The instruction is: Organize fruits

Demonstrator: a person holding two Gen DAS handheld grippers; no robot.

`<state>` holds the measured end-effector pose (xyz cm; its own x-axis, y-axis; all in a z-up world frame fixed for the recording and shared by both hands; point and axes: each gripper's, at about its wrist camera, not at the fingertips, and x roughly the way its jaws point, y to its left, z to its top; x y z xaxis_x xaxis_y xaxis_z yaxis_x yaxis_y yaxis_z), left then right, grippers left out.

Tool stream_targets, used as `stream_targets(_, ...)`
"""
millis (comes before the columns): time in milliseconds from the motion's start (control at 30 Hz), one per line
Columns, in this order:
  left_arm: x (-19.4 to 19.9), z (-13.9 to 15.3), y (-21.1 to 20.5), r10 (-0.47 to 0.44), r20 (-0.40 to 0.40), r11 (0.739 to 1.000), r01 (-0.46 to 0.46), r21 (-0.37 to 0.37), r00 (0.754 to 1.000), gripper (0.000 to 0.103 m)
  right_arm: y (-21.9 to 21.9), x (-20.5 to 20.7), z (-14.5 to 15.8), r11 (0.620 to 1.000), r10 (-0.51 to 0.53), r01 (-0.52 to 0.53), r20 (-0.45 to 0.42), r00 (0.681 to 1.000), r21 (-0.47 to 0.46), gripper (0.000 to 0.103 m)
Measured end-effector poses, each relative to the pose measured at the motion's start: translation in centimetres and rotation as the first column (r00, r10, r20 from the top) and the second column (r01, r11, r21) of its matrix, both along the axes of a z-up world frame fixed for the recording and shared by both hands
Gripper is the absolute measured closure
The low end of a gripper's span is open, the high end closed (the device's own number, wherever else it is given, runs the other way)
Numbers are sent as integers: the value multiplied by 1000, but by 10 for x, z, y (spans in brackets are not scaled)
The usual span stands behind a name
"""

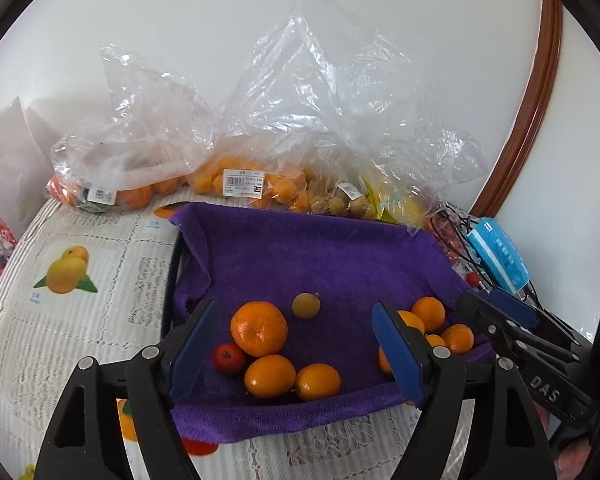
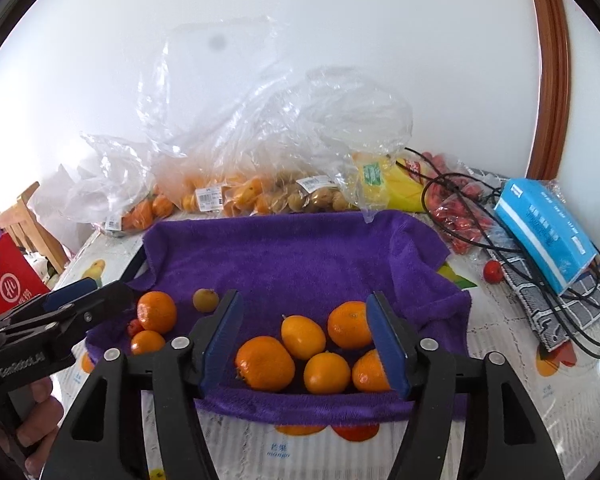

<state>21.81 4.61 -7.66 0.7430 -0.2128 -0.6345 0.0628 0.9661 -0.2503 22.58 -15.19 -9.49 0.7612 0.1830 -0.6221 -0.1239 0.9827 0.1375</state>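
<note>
A purple towel point(image 1: 320, 256) lines a tray on the table. On its left part lie a large mandarin point(image 1: 259, 328), a small red fruit point(image 1: 229, 358), two smaller oranges point(image 1: 269, 376) and a small yellow-brown fruit point(image 1: 306, 306). My left gripper point(image 1: 296, 320) hangs open just above this group and grips nothing. On the towel's right part sits a cluster of several oranges point(image 2: 303, 338), and my right gripper point(image 2: 303, 300) is open over them without pressing on any. Each gripper also shows from the side in the other's view: right gripper point(image 1: 480, 300), left gripper point(image 2: 108, 286).
Clear plastic bags of oranges point(image 1: 244, 184) and small brown fruits point(image 2: 312, 198) stand along the wall behind the towel. At the right lie a blue box point(image 2: 544, 228), black cables point(image 2: 452, 192), a bag of red fruits point(image 2: 460, 220) and one loose red fruit point(image 2: 493, 270). A wooden chair point(image 2: 28, 220) stands far left.
</note>
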Motion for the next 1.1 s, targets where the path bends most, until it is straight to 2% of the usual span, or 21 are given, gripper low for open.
stream_targets(167,-24,11,3,25,-24,1000,-25,-4,999,25,-4,-28,22,999,-41,41,20,999,-30,32)
stream_targets(400,-63,33,-4,22,-6,999,-22,27,1000,21,-22,-69,45,996,-66,67,-10,998,54,31)
stream_targets(567,-100,50,-14,20,30,997,-22,78,999,14,-19,-93,57,997,-72,72,-13,997,5,31)
stream_targets(667,-122,56,-18,25,45,996,-28,85,999,11,-18,-114,66,998,-69,69,6,998,-12,22)
stream_targets(733,-137,60,-19,33,53,995,-38,91,998,11,-20,-128,71,997,-72,72,29,997,-14,11)
stream_targets(933,-174,73,-28,40,75,992,-49,115,996,10,-28,-170,84,996,-89,90,49,995,-20,4)
stream_targets(1100,-198,86,-36,36,99,992,-47,119,994,10,-33,-197,94,994,-101,103,68,993,-28,4)
